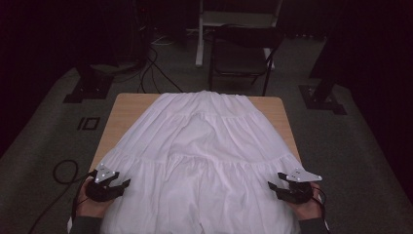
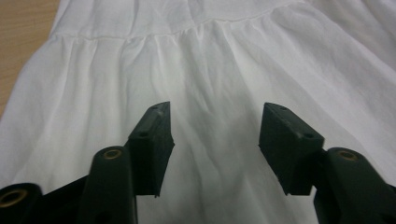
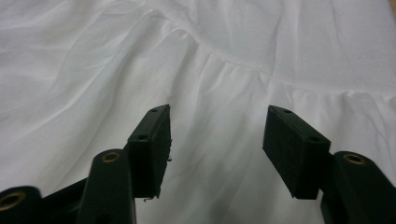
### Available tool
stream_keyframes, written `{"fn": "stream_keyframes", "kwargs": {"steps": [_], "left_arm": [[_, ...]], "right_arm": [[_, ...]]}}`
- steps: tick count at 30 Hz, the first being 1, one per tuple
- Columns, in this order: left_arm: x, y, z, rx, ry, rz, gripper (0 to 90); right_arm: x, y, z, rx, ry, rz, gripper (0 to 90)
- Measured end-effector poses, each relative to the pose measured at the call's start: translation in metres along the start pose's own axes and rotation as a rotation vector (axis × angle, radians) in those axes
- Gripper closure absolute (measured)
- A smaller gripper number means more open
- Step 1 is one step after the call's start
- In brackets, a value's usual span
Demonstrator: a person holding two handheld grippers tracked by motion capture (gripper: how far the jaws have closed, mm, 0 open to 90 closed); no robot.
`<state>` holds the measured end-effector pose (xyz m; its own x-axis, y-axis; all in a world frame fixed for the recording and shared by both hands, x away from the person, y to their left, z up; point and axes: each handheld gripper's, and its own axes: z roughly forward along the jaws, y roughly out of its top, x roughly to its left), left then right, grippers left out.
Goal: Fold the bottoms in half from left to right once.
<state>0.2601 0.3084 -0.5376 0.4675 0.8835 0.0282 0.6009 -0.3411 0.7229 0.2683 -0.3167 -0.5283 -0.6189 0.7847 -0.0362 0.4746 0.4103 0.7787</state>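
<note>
High view: left gripper (image 1: pixel 124 185) and right gripper (image 1: pixel 272 186) flank the white skirt (image 1: pixel 204 146), jaws wide, empty. Likely next: pinch both side edges.

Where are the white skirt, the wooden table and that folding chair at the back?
white skirt (image 1: pixel 202 146), high view, middle tier.
wooden table (image 1: pixel 127 109), high view, bare far-left corner.
folding chair (image 1: pixel 238 57), high view, dark seat.

The black two-jaw left gripper (image 1: pixel 125 184), topped by a grey three-cornered plate, sits in the person's left hand (image 1: pixel 90 204) at the near left, jaws apart and pointing inward. The matching black right gripper (image 1: pixel 271 185) sits in the right hand (image 1: pixel 307 207) at the near right, jaws likewise apart, nothing clamped between them
</note>
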Motion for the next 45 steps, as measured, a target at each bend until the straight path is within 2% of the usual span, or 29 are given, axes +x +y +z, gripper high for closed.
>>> {"fn": "stream_keyframes", "kwargs": {"steps": [1,4,5,7,9,10,11,12,13,16,21,23,24,28,34,36,38,39,40,42,44,45], "left_arm": [[0.003,-0.002,-0.002,-0.01,-0.023,-0.012,53.1],[0.007,-0.004,-0.005,-0.022,-0.012,-0.03,52.2],[0.01,-0.006,-0.009,-0.03,0.009,-0.04,51.8],[0.012,-0.007,-0.011,-0.031,0.014,-0.037,54.9],[0.016,-0.01,-0.016,-0.024,0.096,-0.048,50.4],[0.018,-0.011,-0.018,-0.026,0.121,-0.057,46.7],[0.018,-0.011,-0.018,-0.026,0.121,-0.057,44.3],[0.022,-0.013,-0.023,-0.034,0.163,-0.082,42.3],[0.022,-0.013,-0.023,-0.034,0.163,-0.082,40.1],[0.033,-0.02,-0.03,-0.026,0.238,-0.135,34.7],[0.043,-0.028,-0.032,-0.015,0.291,-0.182,27.4],[0.045,-0.029,-0.031,-0.01,0.289,-0.192,25.7],[0.047,-0.033,-0.028,0.011,0.279,-0.208,24.9],[0.049,-0.037,-0.018,0.053,0.261,-0.222,22.5],[0.047,-0.037,-0.012,0.059,0.239,-0.218,23.7],[0.049,-0.039,-0.013,0.047,0.195,-0.237,27.0],[0.049,-0.038,-0.013,0.055,0.196,-0.235,28.1],[0.048,-0.037,-0.013,0.061,0.194,-0.234,34.3],[0.047,-0.036,-0.014,0.059,0.181,-0.224,34.3],[0.044,-0.034,-0.015,0.064,0.166,-0.212,46.1],[0.042,-0.032,-0.015,0.067,0.143,-0.198,65.6],[0.041,-0.031,-0.015,0.073,0.135,-0.187,72.0]], "right_arm": [[0.0,0.0,0.0,0.005,0.003,-0.002,44.5],[0.002,0.0,0.002,0.021,0.007,-0.018,44.9],[0.004,0.0,0.004,0.03,0.002,-0.033,44.8],[0.005,0.0,0.005,0.036,0.003,-0.032,44.7],[0.007,-0.001,0.008,0.045,0.007,-0.03,43.3],[0.007,-0.002,0.009,0.049,0.004,-0.03,42.5],[0.006,-0.002,0.01,0.055,0.0,-0.028,42.0],[0.006,-0.003,0.011,0.06,-0.003,-0.024,41.1],[0.006,-0.004,0.012,0.062,-0.007,-0.023,40.8],[0.006,-0.006,0.014,0.069,-0.014,-0.021,40.4],[0.004,-0.008,0.015,0.072,-0.023,-0.013,39.6],[0.004,-0.009,0.015,0.07,-0.025,-0.006,39.2],[0.004,-0.009,0.015,0.07,-0.025,-0.007,39.2],[0.003,-0.011,0.016,0.078,-0.024,-0.003,39.1],[0.002,-0.012,0.017,0.083,-0.022,-0.001,39.1],[0.002,-0.013,0.017,0.084,-0.023,0.002,39.1],[0.002,-0.013,0.018,0.091,-0.021,0.001,38.9],[0.002,-0.013,0.019,0.096,-0.019,0.005,38.8],[0.002,-0.013,0.019,0.096,-0.019,0.005,38.8],[0.002,-0.013,0.021,0.101,-0.018,0.002,38.7],[0.002,-0.013,0.021,0.105,-0.014,0.004,38.7],[0.002,-0.013,0.021,0.105,-0.013,0.004,38.7]]}}
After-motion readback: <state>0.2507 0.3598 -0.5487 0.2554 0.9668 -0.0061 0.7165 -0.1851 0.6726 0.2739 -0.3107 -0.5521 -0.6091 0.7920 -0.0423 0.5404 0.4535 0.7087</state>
